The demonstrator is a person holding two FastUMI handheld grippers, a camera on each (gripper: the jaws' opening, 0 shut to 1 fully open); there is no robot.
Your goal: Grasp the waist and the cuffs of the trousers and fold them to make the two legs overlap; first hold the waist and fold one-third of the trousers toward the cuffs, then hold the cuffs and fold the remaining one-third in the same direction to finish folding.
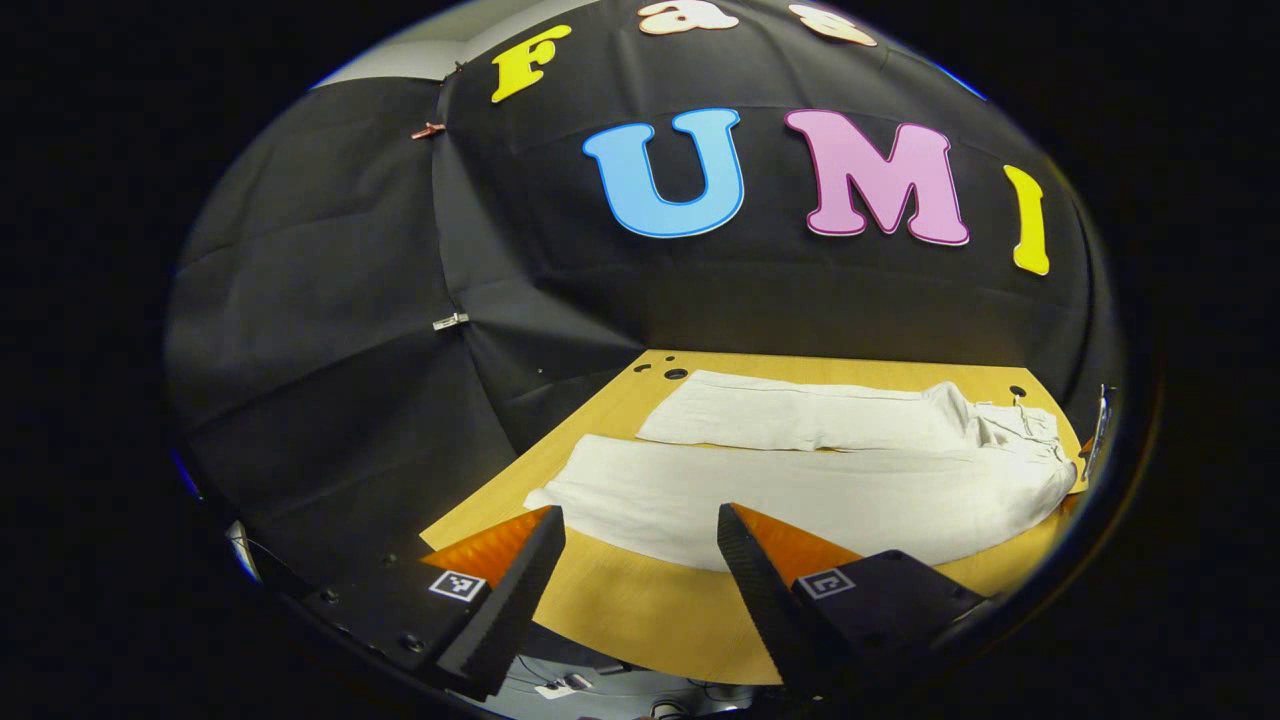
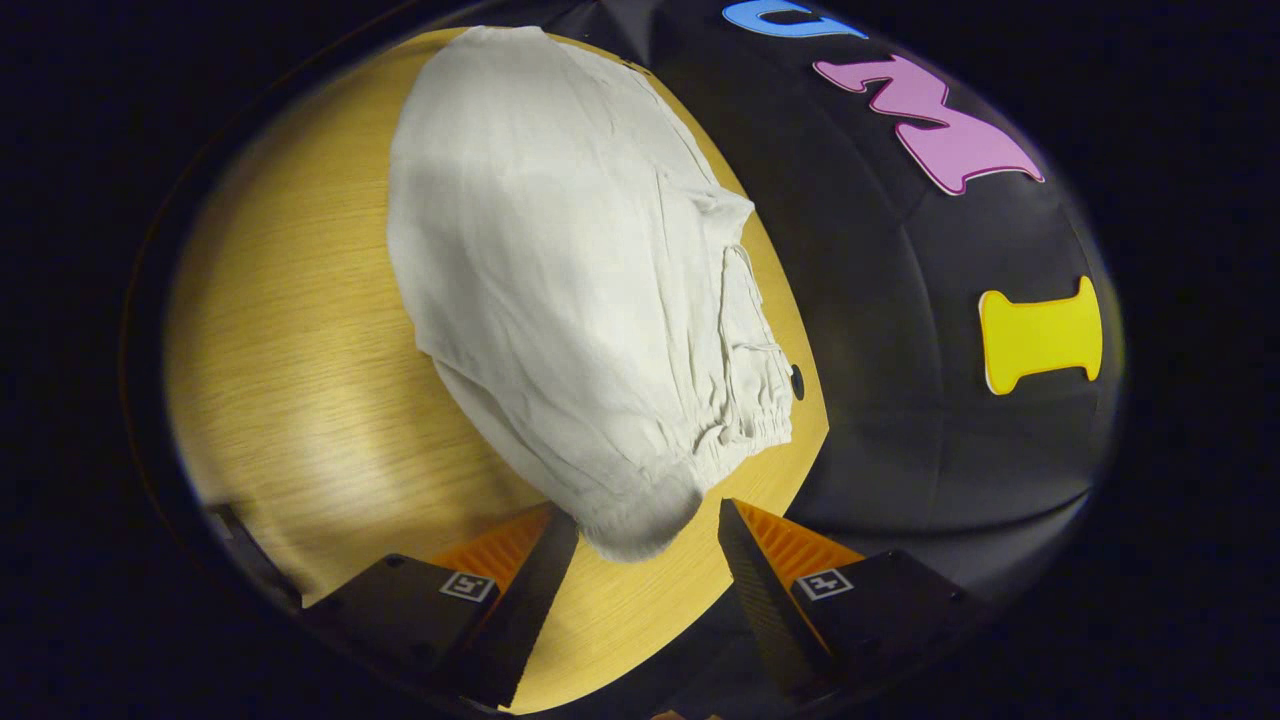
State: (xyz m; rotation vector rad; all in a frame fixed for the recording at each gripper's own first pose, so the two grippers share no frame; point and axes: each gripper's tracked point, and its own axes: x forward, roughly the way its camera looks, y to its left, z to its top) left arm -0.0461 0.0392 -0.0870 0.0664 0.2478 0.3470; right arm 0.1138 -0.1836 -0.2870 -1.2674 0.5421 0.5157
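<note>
In the left gripper view, our left gripper (image 1: 640, 520) hangs with jaws apart, just short of the near cuff of the trousers (image 1: 800, 480) spread on the table (image 1: 640, 610). Our right gripper (image 2: 648, 525), jaws spread, straddles the waist corner.

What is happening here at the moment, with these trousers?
A person holds two grippers over white trousers spread flat on a wooden table, legs apart, not yet folded. The right gripper is open, its fingers either side of the waist corner. The left gripper is open near the cuff.
</note>
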